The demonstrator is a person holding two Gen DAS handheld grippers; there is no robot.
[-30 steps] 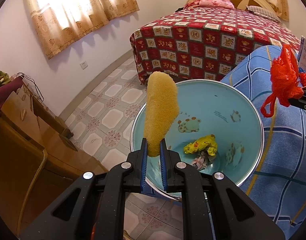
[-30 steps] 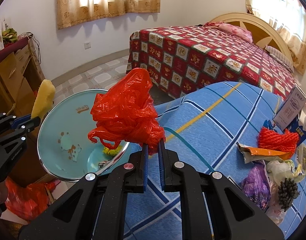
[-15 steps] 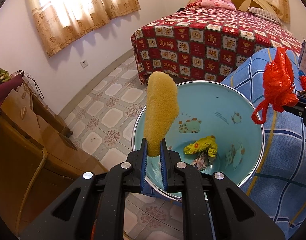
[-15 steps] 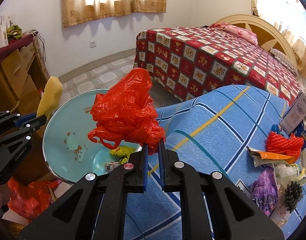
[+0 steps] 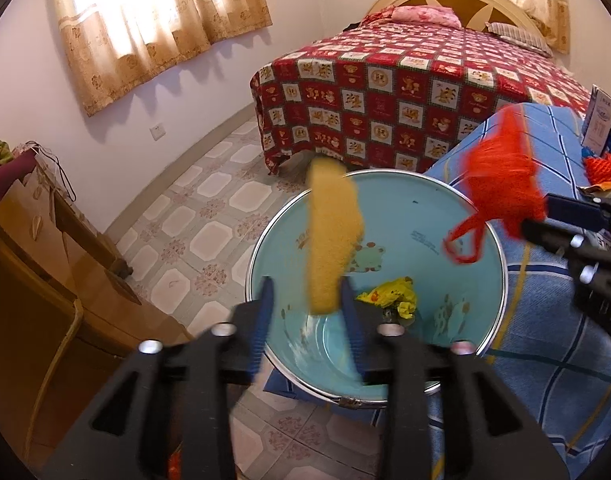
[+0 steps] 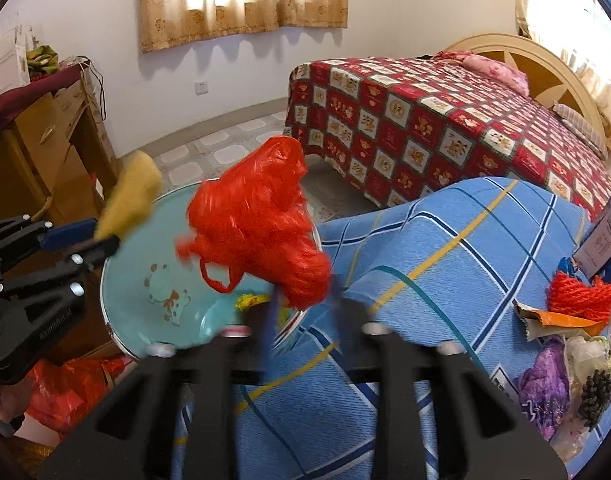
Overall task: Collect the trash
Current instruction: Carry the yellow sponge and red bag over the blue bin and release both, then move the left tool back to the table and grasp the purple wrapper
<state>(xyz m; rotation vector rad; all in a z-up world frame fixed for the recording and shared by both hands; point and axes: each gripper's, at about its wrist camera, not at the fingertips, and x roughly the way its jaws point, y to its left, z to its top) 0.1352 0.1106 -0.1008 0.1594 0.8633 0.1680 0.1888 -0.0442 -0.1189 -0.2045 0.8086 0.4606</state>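
Observation:
A light blue basin [image 5: 433, 216] [image 6: 137, 264] stands beside the blue-checked table, with yellow trash [image 5: 389, 298] in its bottom. My left gripper [image 5: 305, 312] is open above the basin's near rim; a yellow sponge [image 5: 331, 240] [image 6: 131, 196] is loose between its spread fingers. My right gripper [image 6: 305, 312] is open at the basin's right rim; a crumpled red plastic bag [image 6: 257, 220] [image 5: 501, 184] sits blurred just beyond its fingers, over the basin.
More trash lies on the blue-checked table [image 6: 425, 248] at right: red yarn [image 6: 581, 296], an orange wrapper [image 6: 557, 320], a purple bag [image 6: 545, 384]. A red-quilted bed [image 5: 405, 80] stands behind. A wooden cabinet [image 5: 33, 264] is at left, with a red bag [image 6: 61, 392] on the floor.
Both grippers have opened. The sponge and the red bag, held tight before, are now loose and blurred over the basin. The right gripper has moved closer to the basin.

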